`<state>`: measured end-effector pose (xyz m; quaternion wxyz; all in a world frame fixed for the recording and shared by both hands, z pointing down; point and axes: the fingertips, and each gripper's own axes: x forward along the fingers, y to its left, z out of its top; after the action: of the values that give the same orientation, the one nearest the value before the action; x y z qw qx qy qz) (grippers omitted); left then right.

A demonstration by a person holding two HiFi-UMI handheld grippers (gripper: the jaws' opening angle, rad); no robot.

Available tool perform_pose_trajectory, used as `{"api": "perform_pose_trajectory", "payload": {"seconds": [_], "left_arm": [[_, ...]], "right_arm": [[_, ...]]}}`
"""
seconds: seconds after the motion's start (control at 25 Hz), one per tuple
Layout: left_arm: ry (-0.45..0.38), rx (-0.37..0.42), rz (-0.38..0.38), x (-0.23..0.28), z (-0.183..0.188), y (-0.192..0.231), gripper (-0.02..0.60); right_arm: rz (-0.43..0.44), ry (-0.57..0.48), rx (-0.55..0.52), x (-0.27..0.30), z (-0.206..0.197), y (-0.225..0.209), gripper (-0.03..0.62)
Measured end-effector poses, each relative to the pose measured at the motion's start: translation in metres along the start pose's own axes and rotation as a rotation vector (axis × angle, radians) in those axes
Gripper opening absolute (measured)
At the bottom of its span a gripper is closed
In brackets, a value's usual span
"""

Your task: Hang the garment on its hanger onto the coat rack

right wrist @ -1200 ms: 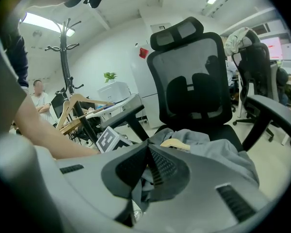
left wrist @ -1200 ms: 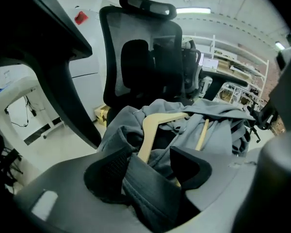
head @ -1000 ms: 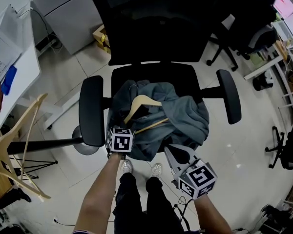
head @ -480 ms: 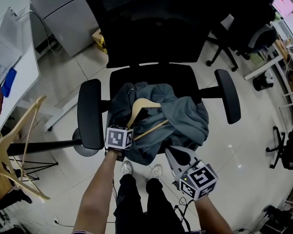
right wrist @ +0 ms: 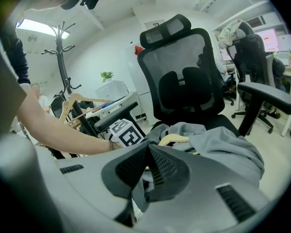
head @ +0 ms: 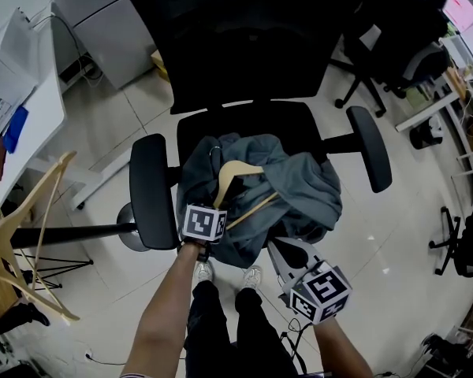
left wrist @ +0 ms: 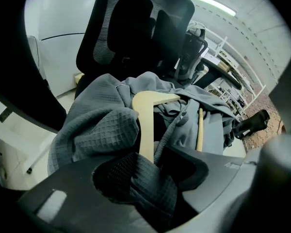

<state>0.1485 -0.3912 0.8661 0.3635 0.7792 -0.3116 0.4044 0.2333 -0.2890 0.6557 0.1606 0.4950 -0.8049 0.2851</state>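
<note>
A grey waffle-knit garment (head: 299,187) lies crumpled on the seat of a black office chair (head: 244,124), with a wooden hanger (head: 236,172) partly inside it. My left gripper (head: 214,203) is at the garment's front left. In the left gripper view its jaws (left wrist: 150,164) are closing, with bunched cloth and the hanger's arm (left wrist: 146,125) between the pads. My right gripper (head: 280,249) hovers at the garment's front edge, and in its own view (right wrist: 145,152) the pads meet, shut. The coat rack (right wrist: 60,47) stands to the left.
The rack's pole (head: 55,235) crosses the left of the head view, with empty wooden hangers (head: 31,211) on it. The chair's armrests (head: 151,187) flank the garment. A white desk (head: 16,93) is at far left, other chairs (head: 394,46) at upper right.
My left gripper has shifted slightly right and further onto the garment's front edge. The right gripper has stayed where it was.
</note>
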Motion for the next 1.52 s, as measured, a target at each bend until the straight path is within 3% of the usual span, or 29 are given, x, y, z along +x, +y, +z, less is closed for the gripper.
{"api": "perform_pose_trajectory", "payload": {"seconds": [0.16, 0.32, 0.44, 0.6, 1.0, 1.52], "left_arm": [[0.025, 0.015, 0.055, 0.002, 0.0, 0.002, 0.109], [-0.001, 0.029, 0.071, -0.006, 0.009, -0.008, 0.098], [-0.078, 0.063, 0.135, -0.022, 0.019, -0.015, 0.097], [-0.192, 0.166, 0.216, -0.048, 0.045, -0.026, 0.1], [-0.299, 0.304, 0.208, -0.096, 0.104, -0.071, 0.103], [-0.458, 0.491, 0.215, -0.224, 0.18, -0.126, 0.101]], "right_arm": [[0.002, -0.002, -0.001, 0.001, 0.001, 0.0, 0.002], [0.002, -0.007, -0.005, 0.0, 0.005, 0.005, 0.002], [-0.013, -0.021, -0.001, -0.006, 0.01, 0.003, 0.002], [-0.033, -0.045, 0.003, -0.017, 0.018, -0.004, 0.002], [-0.078, -0.111, 0.005, -0.047, 0.045, -0.014, 0.002], [-0.101, -0.259, -0.064, -0.09, 0.113, -0.002, 0.002]]}}
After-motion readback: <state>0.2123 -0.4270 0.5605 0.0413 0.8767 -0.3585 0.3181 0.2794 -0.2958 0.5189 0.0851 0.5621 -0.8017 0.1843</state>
